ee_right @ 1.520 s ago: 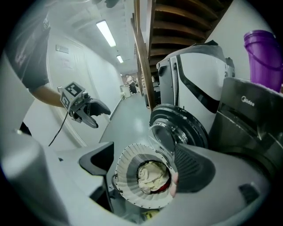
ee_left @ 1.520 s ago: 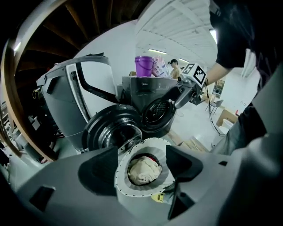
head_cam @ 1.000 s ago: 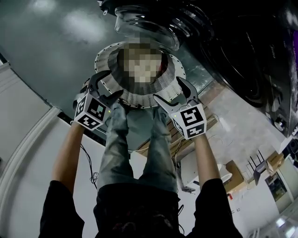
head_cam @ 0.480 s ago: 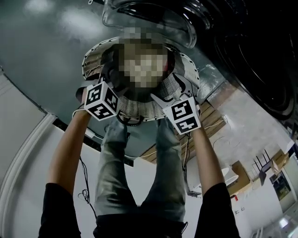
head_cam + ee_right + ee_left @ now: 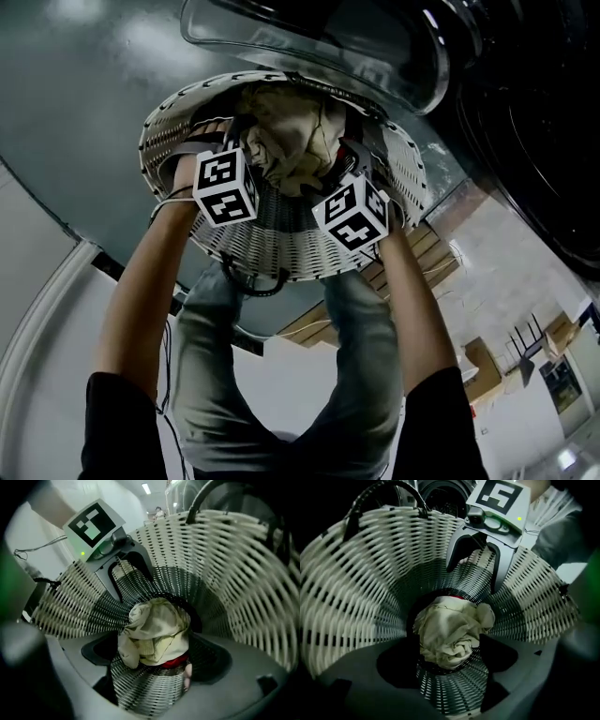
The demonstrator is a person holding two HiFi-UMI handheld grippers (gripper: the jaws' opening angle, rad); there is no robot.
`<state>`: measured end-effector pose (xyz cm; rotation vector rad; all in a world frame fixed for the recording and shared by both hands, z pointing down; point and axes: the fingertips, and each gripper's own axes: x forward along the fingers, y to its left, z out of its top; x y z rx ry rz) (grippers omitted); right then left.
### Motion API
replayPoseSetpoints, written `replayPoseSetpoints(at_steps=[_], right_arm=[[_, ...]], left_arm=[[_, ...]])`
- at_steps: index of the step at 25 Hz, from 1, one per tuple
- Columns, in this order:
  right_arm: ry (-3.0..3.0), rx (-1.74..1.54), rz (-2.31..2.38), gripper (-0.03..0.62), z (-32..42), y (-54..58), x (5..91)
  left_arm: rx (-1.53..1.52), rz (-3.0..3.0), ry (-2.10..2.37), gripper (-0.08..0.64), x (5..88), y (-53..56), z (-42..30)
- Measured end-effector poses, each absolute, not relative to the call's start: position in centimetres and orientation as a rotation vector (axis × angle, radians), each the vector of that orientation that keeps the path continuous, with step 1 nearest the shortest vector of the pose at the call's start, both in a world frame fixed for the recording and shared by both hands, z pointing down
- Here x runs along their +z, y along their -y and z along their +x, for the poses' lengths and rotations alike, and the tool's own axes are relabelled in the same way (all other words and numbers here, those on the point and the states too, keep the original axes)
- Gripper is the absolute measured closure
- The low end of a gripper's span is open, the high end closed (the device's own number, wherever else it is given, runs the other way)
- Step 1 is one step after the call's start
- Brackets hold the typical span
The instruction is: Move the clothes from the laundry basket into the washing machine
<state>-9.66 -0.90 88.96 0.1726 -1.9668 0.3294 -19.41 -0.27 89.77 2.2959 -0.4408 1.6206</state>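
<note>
Deep in the bottom of the laundry basket (image 5: 281, 253) lies the crumpled cream garment (image 5: 452, 637), soft and light, so with your left gripper (image 5: 132, 585) and right gripper (image 5: 473, 576) empty, jaws just opening wide, pinch a thick top fold

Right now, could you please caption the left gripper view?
Left gripper and right gripper, jaws just opening, empty, over crumpled cream cloth in white woven basket.

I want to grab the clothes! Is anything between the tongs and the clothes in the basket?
Nothing visible. The left tongs and right tongs have just been opening, empty, inside the basket, and the cream clothes lie uncovered below them.
</note>
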Motion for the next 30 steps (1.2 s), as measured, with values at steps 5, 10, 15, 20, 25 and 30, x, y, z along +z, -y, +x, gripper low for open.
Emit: replayPoseSetpoints(at_steps=[5, 10, 15, 20, 25, 30], right_arm=[[1.951, 0.28, 0.123, 0.106, -10.0, 0.7, 93.2], [1.91, 0.115, -0.045, 0.052, -10.3, 0.4, 97.1], [1.822, 0.002, -0.069, 0.006, -9.7, 1.2, 101.4], [1.773, 0.0, -0.071, 0.005, -9.0, 1.7, 105.2], [1.729, 0.052, -0.064, 0.057, -8.3, 1.5, 107.7], [1.72, 0.064, -0.057, 0.172, -8.2, 1.5, 108.0]], left_arm=[[1.675, 2.324, 0.389, 0.156, 93.6, 1.4, -18.4], [1.804, 2.341, 0.235, 0.132, 97.6, 0.7, -18.4], [1.914, 2.32, 0.156, 0.092, 101.5, 0.6, -19.1], [1.933, 2.303, 0.18, 0.069, 104.7, 1.5, -19.8], [1.96, 2.227, 0.155, 0.072, 107.9, 1.4, -20.2], [1.928, 2.257, 0.055, 0.339, 108.2, 0.3, -19.5]])
